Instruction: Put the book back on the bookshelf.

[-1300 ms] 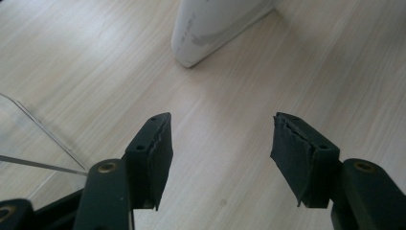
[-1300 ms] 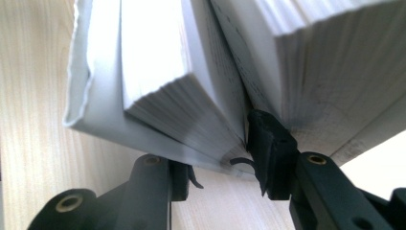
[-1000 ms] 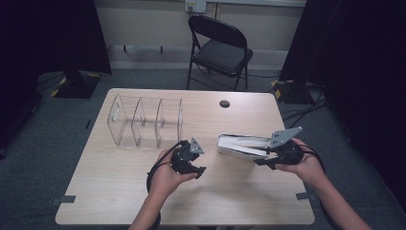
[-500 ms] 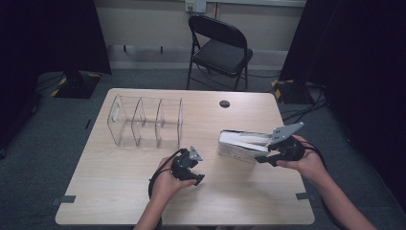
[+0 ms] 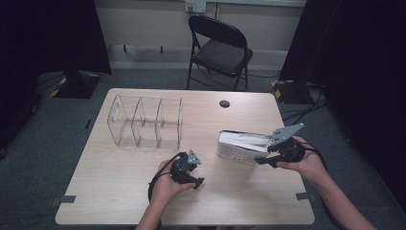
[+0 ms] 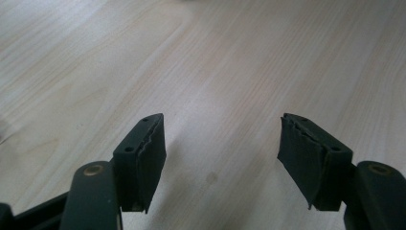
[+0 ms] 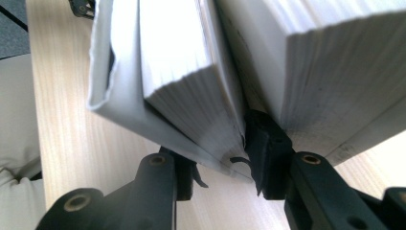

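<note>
Organizer [image 5: 144,122]: three clear compartments, empty | right gripper [image 5: 262,155]: clamps book [image 5: 239,146]

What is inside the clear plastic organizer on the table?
The clear organizer looks empty: through its walls and dividers shows the table. Glare on the plastic could hide something small.

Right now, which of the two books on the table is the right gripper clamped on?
The right gripper is shut on the left book as its own view shows it. One jaw sits in the gap beside the right book, which lies outside its grip.
</note>
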